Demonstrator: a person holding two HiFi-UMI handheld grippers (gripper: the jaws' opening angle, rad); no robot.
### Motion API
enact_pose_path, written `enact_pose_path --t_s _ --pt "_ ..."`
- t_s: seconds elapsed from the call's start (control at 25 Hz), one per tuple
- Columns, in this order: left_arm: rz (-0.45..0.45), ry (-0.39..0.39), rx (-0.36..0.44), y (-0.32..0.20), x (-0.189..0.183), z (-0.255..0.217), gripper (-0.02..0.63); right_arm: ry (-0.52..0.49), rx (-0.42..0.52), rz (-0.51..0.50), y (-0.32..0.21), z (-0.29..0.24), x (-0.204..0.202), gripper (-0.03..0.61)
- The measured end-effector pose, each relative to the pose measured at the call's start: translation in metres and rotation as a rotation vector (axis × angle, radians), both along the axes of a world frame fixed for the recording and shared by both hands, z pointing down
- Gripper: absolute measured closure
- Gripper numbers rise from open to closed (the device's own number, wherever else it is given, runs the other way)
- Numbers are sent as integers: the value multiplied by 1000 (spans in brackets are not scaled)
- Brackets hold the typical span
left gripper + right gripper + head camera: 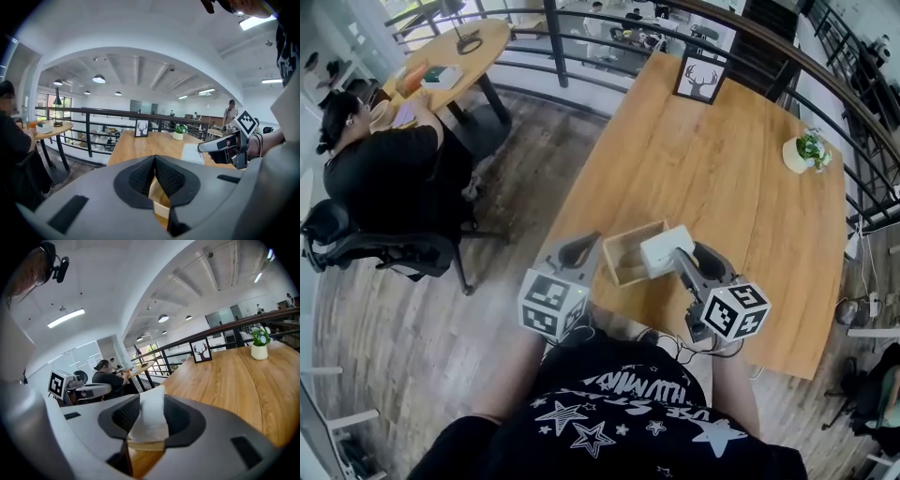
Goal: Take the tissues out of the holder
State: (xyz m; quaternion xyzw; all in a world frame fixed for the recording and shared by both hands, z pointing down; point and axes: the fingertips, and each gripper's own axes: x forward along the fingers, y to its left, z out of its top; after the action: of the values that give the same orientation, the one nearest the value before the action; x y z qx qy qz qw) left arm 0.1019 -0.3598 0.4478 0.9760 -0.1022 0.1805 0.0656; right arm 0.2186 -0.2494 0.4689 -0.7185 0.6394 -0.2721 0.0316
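Right gripper [675, 255] is clamped on the tissues [664, 246]. In the right gripper view both pads squeeze the white wad [149, 420] from either side, with its top corner poking up past the fingertips. In the head view the tissues sit just below the middle of the frame, over the right end of the wooden holder [623, 274]. Their lower edge sits right at the holder's rim [145, 446] (I can't tell if any of it is still inside). Left gripper [591, 248] is at the holder's left end with its jaws together. In the left gripper view the pads meet at the tips [154, 159] with nothing between them, and the holder's wood [159, 206] shows just under them. All of this is at the near edge of a long wooden table [722, 169], with a framed deer picture [700, 78] at the top and a small potted plant [806, 150] at the upper right. A person in black [384, 159] sits at a round table [459, 56] in the upper left.
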Motion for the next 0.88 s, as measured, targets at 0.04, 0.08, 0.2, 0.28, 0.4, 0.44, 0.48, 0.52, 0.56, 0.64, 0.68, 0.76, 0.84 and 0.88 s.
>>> enact_pose_path --t_s 0.04,0.08,0.2,0.28,0.4,0.44,0.48,0.52,0.56,0.64,0.68,0.76,0.84,0.88 --pt "-2 0 0 6 2 -1 600 -2 4 -2 6 -1 2 411" --pt "-4 -3 -1 11 4 -1 600 -4 7 -3 11 -3 4 411" --pt "-5 -14 -3 30 9 -2 600 -6 10 -8 29 -6 10 413" --pt "0 -20 1 43 13 -1 600 -1 11 -7 43 -7 15 413" --pt "9 -22 7 62 21 0 600 4 14 4 65 -6 24 413" --pt "13 -21 8 68 25 0 600 3 14 11 72 -6 28 414" --pt "17 -21 9 74 29 0 600 2 13 19 79 -5 32 414" --pt "21 -21 10 80 34 0 600 0 13 26 85 -5 36 414" --pt "26 -20 11 86 38 0 600 -2 13 34 92 -4 39 414" --pt "35 -18 10 97 46 1 600 -4 15 48 106 -2 46 414" --pt "39 -17 10 103 49 2 600 -5 17 55 112 -2 49 414" --pt "48 -15 7 116 56 3 600 -11 22 69 126 -1 55 414" --pt "57 -17 7 128 62 4 600 -10 23 83 139 0 62 414" --pt "60 -18 7 134 65 4 600 -7 22 89 146 0 65 414"
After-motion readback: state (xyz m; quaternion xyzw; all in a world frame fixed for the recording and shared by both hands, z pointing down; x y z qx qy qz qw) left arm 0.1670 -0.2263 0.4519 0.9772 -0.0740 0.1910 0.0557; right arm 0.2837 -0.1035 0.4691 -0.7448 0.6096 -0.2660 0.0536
